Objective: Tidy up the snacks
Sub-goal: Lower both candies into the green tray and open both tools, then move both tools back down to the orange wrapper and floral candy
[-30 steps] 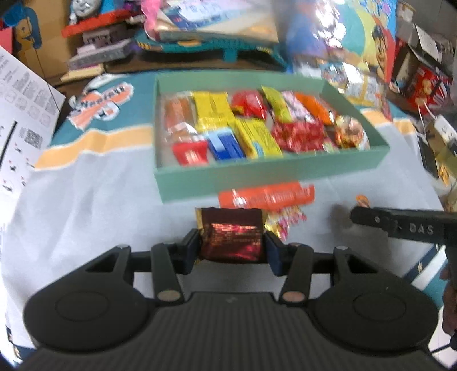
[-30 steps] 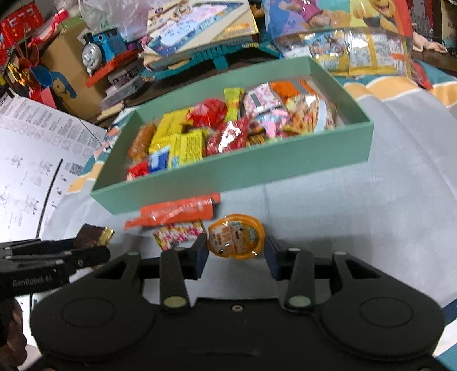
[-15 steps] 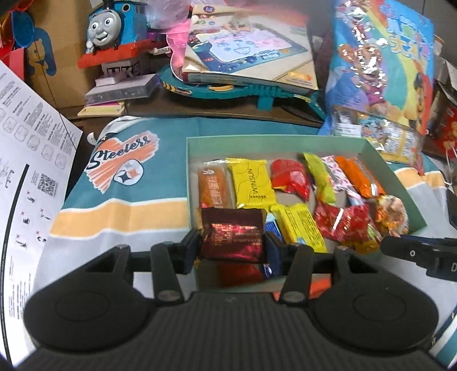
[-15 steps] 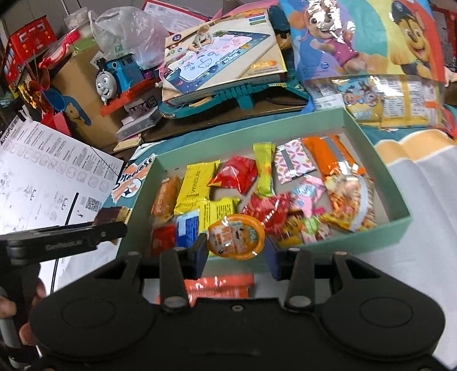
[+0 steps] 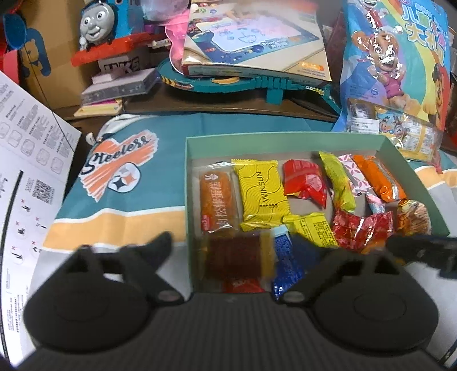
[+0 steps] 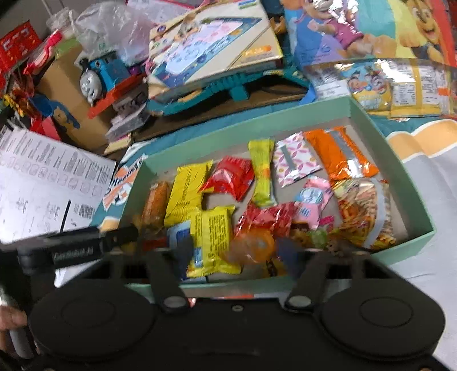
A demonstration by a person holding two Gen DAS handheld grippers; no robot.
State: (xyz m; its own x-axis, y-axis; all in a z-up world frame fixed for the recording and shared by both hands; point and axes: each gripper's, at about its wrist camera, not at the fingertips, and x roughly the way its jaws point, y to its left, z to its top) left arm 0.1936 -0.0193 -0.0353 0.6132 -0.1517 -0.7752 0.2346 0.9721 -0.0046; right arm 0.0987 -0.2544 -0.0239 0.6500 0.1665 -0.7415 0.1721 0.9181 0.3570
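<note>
A green box (image 5: 285,137) (image 6: 217,145) holds several wrapped snacks. My left gripper (image 5: 234,247) is open wide over the box's near left corner. The dark red foil snack (image 5: 234,255) lies blurred between the spread fingers, no longer gripped, above a red packet. My right gripper (image 6: 237,248) is open over the box's near edge. The round orange jelly cup (image 6: 254,248) shows blurred between its fingers, loose among the snacks. Each gripper's finger shows at the edge of the other view.
The box sits on a teal, yellow and grey Steelers cloth (image 5: 120,168). A printed paper sheet (image 5: 25,159) lies left. Behind are a Thomas train toy (image 5: 97,22), a drawing-board box (image 5: 251,37) and a Paw Patrol snack bag (image 5: 394,74).
Both grippers moved forward over the box and opened. The left let go of the dark red foil snack, the right let go of the orange jelly cup.
</note>
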